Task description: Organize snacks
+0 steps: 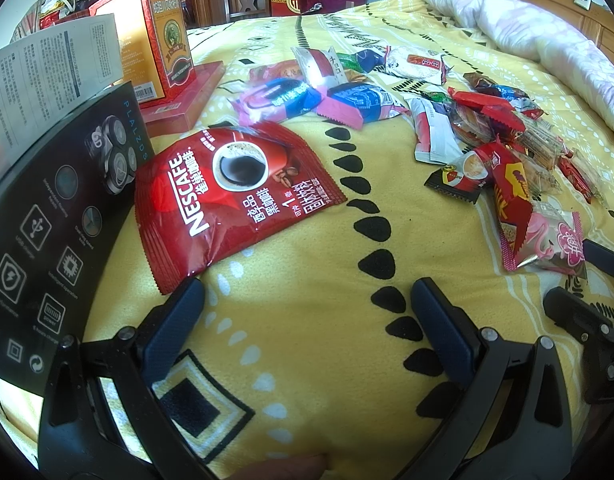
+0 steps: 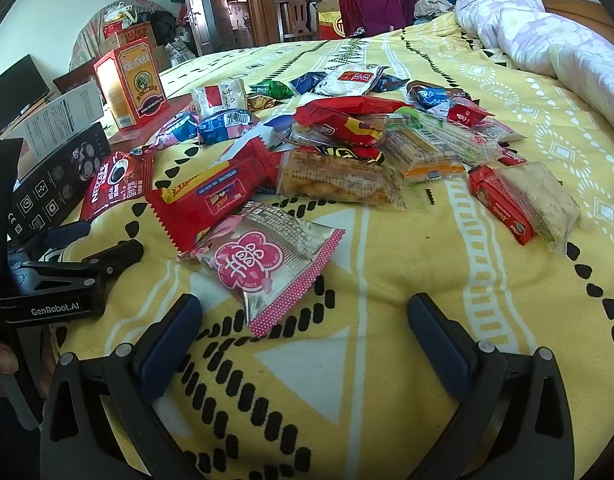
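Snack packets lie scattered on a yellow patterned bedspread (image 1: 307, 360). In the left wrist view my left gripper (image 1: 307, 292) is open over bare cloth, its left finger touching the corner of a stack of red Nescafe sachets (image 1: 231, 196). Beyond it are pink-and-blue packets (image 1: 307, 96) and a pile of red and clear wrappers (image 1: 503, 140). In the right wrist view my right gripper (image 2: 305, 312) is open, with a silver-and-pink packet (image 2: 263, 264) lying just ahead between its fingers, untouched. A red bar (image 2: 215, 196) and a clear biscuit pack (image 2: 339, 180) lie behind it. The left gripper (image 2: 103, 260) shows at left.
A black shaver box (image 1: 55, 232) leans at the left, with a white box (image 1: 55, 68) and a tall red-and-orange box (image 1: 155, 36) on a flat red box (image 1: 187, 96) behind. A rolled lilac quilt (image 2: 547, 36) lies at the far right. A wrapped red cake (image 2: 523, 204) sits right.
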